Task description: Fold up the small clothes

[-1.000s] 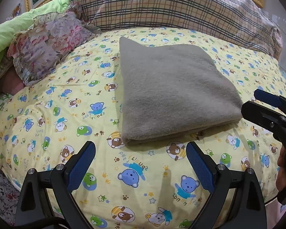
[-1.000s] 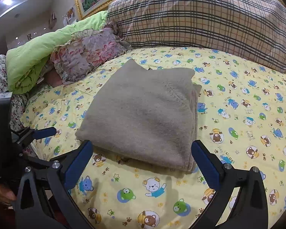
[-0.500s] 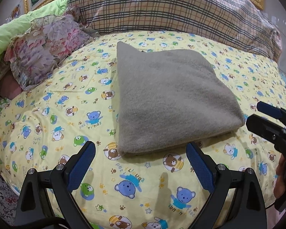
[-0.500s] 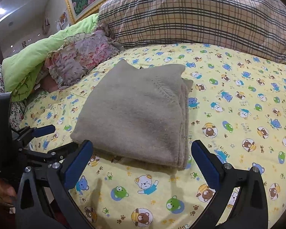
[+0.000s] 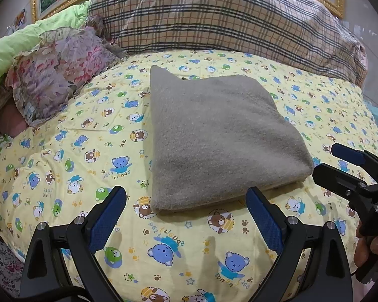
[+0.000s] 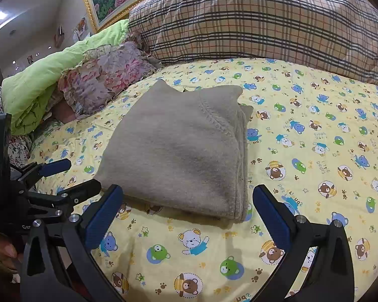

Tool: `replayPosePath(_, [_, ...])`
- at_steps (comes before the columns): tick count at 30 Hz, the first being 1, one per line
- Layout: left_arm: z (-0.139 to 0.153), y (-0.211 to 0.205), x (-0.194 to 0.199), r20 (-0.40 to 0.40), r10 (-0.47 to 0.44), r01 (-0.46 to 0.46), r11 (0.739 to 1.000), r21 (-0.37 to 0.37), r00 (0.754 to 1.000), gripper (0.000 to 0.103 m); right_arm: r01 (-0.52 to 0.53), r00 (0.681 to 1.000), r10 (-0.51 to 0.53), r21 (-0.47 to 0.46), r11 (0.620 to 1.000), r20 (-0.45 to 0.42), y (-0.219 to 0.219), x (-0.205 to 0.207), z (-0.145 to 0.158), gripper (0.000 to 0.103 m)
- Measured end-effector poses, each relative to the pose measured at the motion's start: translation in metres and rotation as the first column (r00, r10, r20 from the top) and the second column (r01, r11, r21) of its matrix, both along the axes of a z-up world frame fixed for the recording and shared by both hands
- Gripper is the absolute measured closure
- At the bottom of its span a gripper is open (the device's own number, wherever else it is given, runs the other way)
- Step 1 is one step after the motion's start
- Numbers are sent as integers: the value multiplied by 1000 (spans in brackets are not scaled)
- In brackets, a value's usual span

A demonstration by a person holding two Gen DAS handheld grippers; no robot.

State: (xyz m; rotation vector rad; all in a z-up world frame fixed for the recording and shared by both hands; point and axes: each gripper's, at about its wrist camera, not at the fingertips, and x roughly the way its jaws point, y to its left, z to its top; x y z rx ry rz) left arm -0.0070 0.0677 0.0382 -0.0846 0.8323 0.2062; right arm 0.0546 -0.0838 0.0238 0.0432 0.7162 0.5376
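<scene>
Left gripper (image 5: 186, 216): jaws are standing spread wide and holding nothing; it is hovering over the bear-print sheet (image 5: 70, 151), with the near folded edge of the grey garment (image 5: 214, 136) lying just ahead of the fingertips.
Right gripper (image 6: 187, 217): jaws are likewise spread and empty; the garment's near edge is sitting just beyond and between the two pads (image 6: 103, 220).
Garment: it is lying flat on the sheet as a compact folded rectangle, layered open edges facing the right gripper's right side, rounded fold facing the left gripper.
Just changed: over the last second both grippers are creeping closer, so the garment is filling more of each view; the cloth itself is not moving or changing shape.
Meaning for the task: the folding looks largely done; this approach is probably leading to one more fold or a tidy-up.
Surroundings: plaid pillow (image 5: 226, 20) and floral cushion (image 5: 55, 70) are lying well beyond the jaws.
</scene>
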Motion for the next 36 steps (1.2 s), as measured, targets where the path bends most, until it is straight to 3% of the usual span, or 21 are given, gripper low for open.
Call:
replayPosePath(23, [0,-2,17,3,-3,3,1000,18,1000,7,18,1000,-18,5,1000,-9,-8,10,4,0])
replayPosePath(36, [-6,9,35,-36,8,-8,1000,3,999,7,23,999,-23,-5,1000,-44,-5,27,-1,0])
